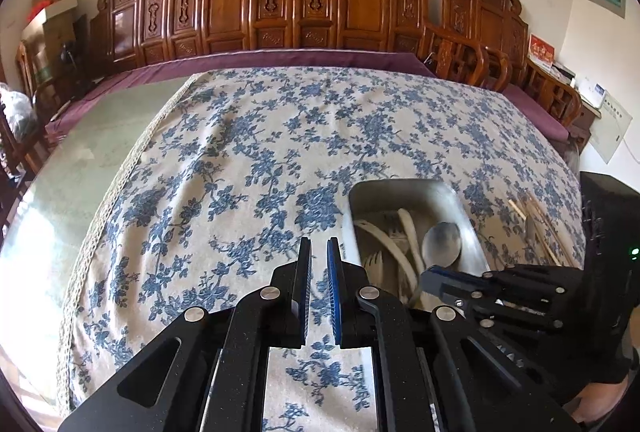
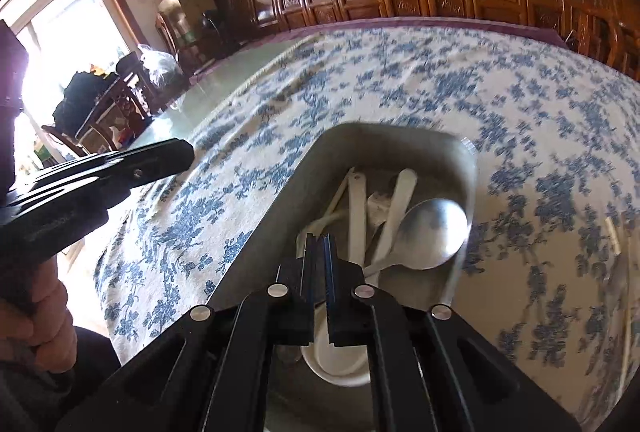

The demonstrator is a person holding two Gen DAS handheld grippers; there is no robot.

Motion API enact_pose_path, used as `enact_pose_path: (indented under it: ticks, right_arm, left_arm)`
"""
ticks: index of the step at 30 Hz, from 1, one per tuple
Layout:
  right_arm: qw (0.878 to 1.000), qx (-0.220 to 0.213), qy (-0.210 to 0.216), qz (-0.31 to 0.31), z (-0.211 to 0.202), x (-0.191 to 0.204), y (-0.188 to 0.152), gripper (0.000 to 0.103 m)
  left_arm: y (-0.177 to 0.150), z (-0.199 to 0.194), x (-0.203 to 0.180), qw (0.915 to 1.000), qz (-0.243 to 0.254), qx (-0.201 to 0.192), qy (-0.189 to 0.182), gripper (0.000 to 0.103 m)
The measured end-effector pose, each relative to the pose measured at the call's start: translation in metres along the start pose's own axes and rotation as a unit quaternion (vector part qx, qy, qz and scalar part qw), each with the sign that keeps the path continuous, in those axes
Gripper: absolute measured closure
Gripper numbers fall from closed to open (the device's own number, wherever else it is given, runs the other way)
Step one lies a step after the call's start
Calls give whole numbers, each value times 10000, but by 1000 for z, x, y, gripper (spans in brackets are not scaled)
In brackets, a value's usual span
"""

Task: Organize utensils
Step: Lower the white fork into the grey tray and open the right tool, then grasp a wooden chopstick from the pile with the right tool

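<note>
A metal tray [image 1: 360, 191] on the floral tablecloth holds several white plastic utensils [image 1: 394, 244] and a metal spoon [image 1: 442, 238]. My left gripper [image 1: 320, 252] hovers over the cloth just left of the tray, its jaws almost together with nothing between them. My right gripper [image 2: 319, 244] hangs over the tray [image 2: 400, 135], shut, with nothing visible between its pads. The metal spoon [image 2: 432, 236] lies just right of it, its handle running behind the right finger. White utensils [image 2: 400, 199] lie ahead of it, and a white spoon bowl [image 2: 340, 356] sits below.
Wooden chopsticks [image 1: 536, 220] lie on the cloth right of the tray. The floral tablecloth [image 1: 260, 151] covers most of the table, with bare glass [image 1: 80, 171] at the left. Carved wooden chairs [image 1: 280, 3] line the far side. A hand [image 2: 40, 312] holds the left gripper [image 2: 176, 155].
</note>
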State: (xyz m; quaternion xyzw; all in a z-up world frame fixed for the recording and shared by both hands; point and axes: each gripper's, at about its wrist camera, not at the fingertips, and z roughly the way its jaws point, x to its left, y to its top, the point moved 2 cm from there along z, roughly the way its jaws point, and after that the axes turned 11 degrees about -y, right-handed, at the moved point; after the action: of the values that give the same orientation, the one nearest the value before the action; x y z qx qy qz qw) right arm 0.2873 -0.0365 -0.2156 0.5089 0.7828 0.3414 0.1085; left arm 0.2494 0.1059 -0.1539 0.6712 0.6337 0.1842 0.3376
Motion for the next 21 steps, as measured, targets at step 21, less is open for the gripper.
enact_pose_path:
  ticks: [21]
  right_arm:
    - [9867, -473, -1539, 204, -137, -154, -30, 97]
  left_arm:
    - [8, -6, -82, 9965, 355, -353, -669, 81]
